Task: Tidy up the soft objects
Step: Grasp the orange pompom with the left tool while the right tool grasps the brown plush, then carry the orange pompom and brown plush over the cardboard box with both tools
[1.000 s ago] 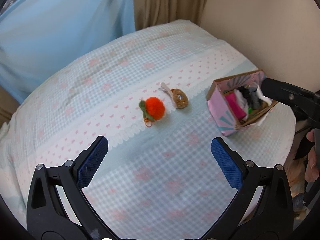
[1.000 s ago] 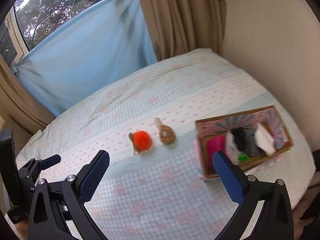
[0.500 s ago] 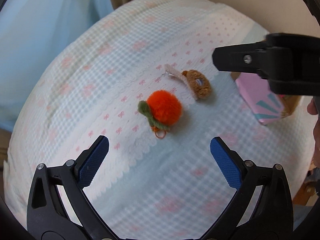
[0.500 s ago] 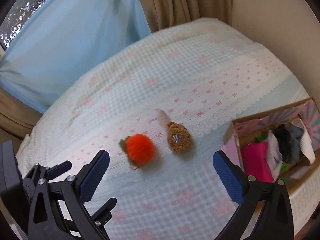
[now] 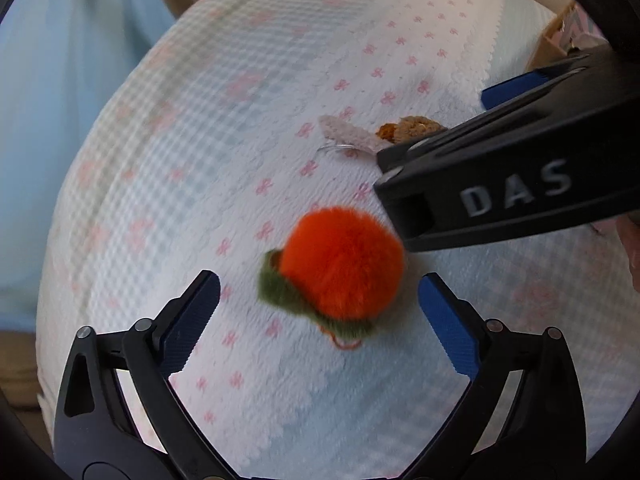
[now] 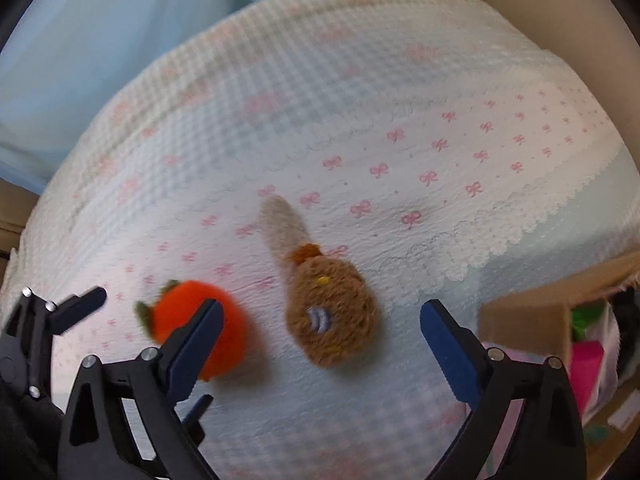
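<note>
Hovering low over a bed, the left gripper (image 5: pixel 320 312) has its blue-padded jaws spread wide with nothing held, the orange pom-pom toy (image 5: pixel 342 266) lying on the cover just ahead of the gap between them, at the centre of the left wrist view. The toy's green knitted leaves (image 5: pixel 288 300) fan out at its lower left, and a thin orange loop shows beneath it. The right gripper (image 6: pixel 322 334) likewise has its jaws wide apart and grips nothing; a brown knitted plush (image 6: pixel 332 316) lies between and slightly beyond the two pads at the centre of the right wrist view, not touching either, its pale beige tail (image 6: pixel 282 224) stretching toward the upper left of the frame. In that same view the orange toy sits to the left of the plush, partly hidden behind the gripper's left-hand finger, and the left gripper's black frame edges in at the lower left. From the left wrist view, the right gripper's black body, lettered "DAS", crosses the right side of the frame and covers most of the brown plush. Both toys rest on a quilted bedspread (image 6: pixel 360 92) of pale checks, pink bows and a white lace band. A cardboard box (image 6: pixel 528 322) with soft items in pink, green and dark colours stands at the right edge of the right wrist view. A light blue curtain (image 6: pixel 100 28) fills the upper left.
</note>
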